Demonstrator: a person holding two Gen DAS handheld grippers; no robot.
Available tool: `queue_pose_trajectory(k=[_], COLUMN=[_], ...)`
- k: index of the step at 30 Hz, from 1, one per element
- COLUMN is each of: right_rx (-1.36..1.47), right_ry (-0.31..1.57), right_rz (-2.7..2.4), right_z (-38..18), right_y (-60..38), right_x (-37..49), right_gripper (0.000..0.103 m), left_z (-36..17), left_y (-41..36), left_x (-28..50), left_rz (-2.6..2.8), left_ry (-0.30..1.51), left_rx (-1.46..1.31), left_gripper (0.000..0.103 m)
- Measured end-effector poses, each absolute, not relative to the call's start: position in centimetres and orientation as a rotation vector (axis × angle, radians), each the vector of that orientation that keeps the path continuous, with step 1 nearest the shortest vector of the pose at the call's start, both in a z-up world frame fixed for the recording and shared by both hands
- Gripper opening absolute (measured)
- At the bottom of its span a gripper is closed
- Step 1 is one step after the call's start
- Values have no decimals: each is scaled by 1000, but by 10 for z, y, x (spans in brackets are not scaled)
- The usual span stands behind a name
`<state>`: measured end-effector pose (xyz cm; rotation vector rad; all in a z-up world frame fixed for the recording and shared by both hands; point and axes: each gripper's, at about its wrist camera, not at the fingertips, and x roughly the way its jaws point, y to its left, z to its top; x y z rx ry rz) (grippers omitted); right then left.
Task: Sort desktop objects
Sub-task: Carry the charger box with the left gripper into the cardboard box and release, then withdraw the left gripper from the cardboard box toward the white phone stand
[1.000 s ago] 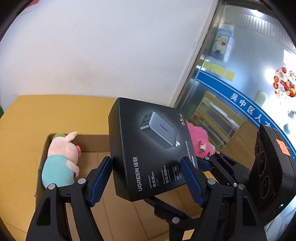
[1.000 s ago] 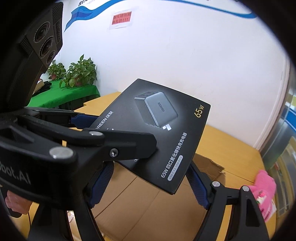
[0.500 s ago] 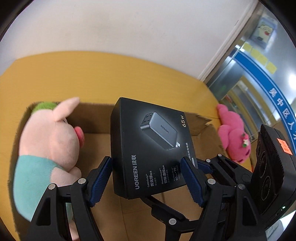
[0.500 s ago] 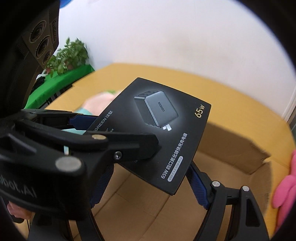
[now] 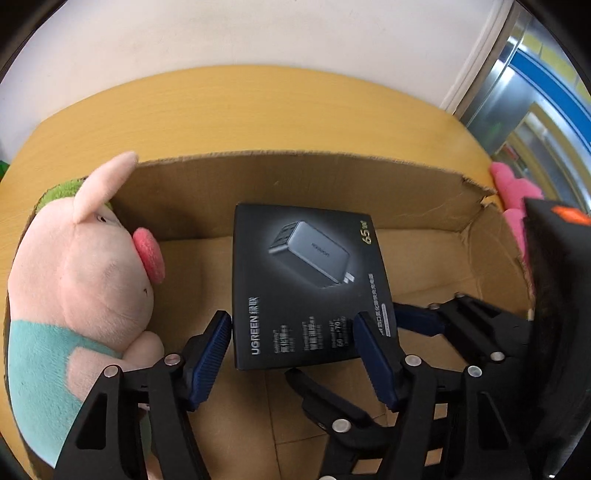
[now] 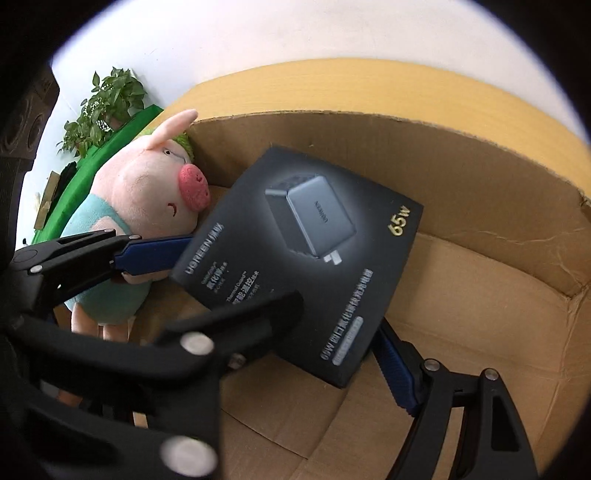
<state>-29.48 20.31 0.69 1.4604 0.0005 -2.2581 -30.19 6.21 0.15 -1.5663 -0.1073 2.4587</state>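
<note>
White wall (image 5: 258, 33), yellow wooden table (image 5: 258, 110), open cardboard box (image 5: 295, 173)

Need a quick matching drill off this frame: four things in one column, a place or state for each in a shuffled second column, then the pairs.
Things:
1. black charger box
2. pig plush
3. pink plush toy
4. cardboard box

Places or states:
A. outside the carton, past its torn right corner
B. open-topped, standing on the yellow table
C. between blue gripper pads, over the carton floor
D. lying inside the carton along its left wall

Pairs: 1-C, 2-D, 3-A, 4-B
</note>
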Motion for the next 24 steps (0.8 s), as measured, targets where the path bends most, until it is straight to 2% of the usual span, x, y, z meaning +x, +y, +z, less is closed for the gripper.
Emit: queue_pose_trajectory(k=[5,9,12,14,17,24], right_rx=[1431,1308,1208,1160,1054,993], right_ry=[13,-42,-94,-56,66,-57], right_rz=[-2276,-2420,-2451,-2505,-2681,-2714], right_z=[24,64,99,116,132,122], right_y=[206,227,240,247,238,221], right_x=[-286,-244,-191,-155,-96,-7], right_gripper=[79,79,80,82,83,84], left_z=[19,60,94,113,123,114], left_y=[45,29,12,1,-9,1], left_x=[-291,-246,-197,-153,-96,2], left_rz=[2490,2589,2651,2691,2763,2801], left_ry=[-208,-147,-104,-78,-22,82], left_rx=[-1526,-1385,-1221,-1110,-1021,-967], left_gripper=[72,72,84,97,99,101])
